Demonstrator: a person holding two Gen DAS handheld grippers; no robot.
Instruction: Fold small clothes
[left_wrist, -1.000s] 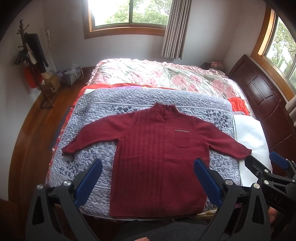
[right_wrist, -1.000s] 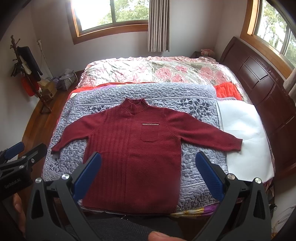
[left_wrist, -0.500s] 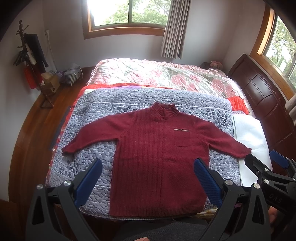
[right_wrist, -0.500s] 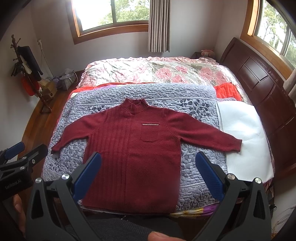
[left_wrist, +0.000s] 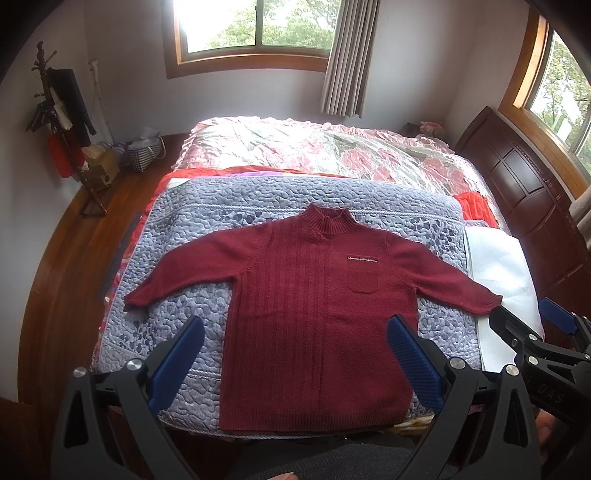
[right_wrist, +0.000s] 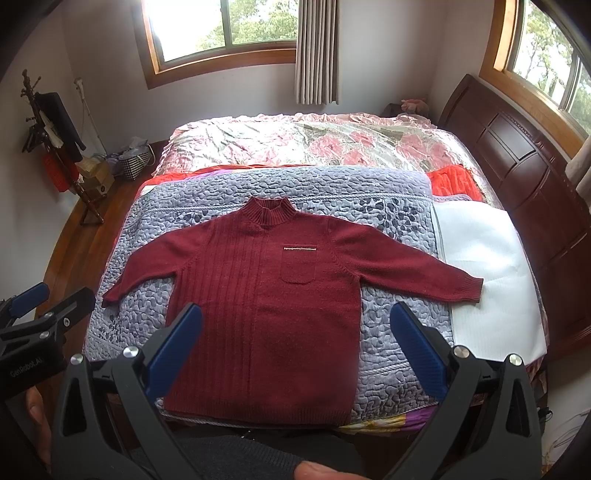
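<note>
A: Where is the red sweater (left_wrist: 317, 317) now?

B: It lies flat and face up on the grey-blue quilted blanket (left_wrist: 207, 236), near the front edge of the bed. Both sleeves are spread out to the sides. The collar points to the far window, and the hem is close to the person.

A: And the end of the right sleeve?

B: Its cuff (right_wrist: 469, 290) reaches the white sheet (right_wrist: 491, 266) that lies beside the blanket.

A: How are the grippers?

B: The left gripper (left_wrist: 293, 362) hangs above the lower part of the sweater. Its blue fingers (left_wrist: 177, 363) stand wide apart and hold nothing. The right gripper (right_wrist: 295, 354) is the same: fingers (right_wrist: 415, 350) wide apart, empty, above the hem area. Neither one touches the cloth.

A: What more is in the room?

B: Behind the blanket there is a floral bedcover (right_wrist: 314, 142). A dark wooden headboard (right_wrist: 524, 173) stands at the right, and a coat stand (left_wrist: 61, 122) at the left wall.
</note>
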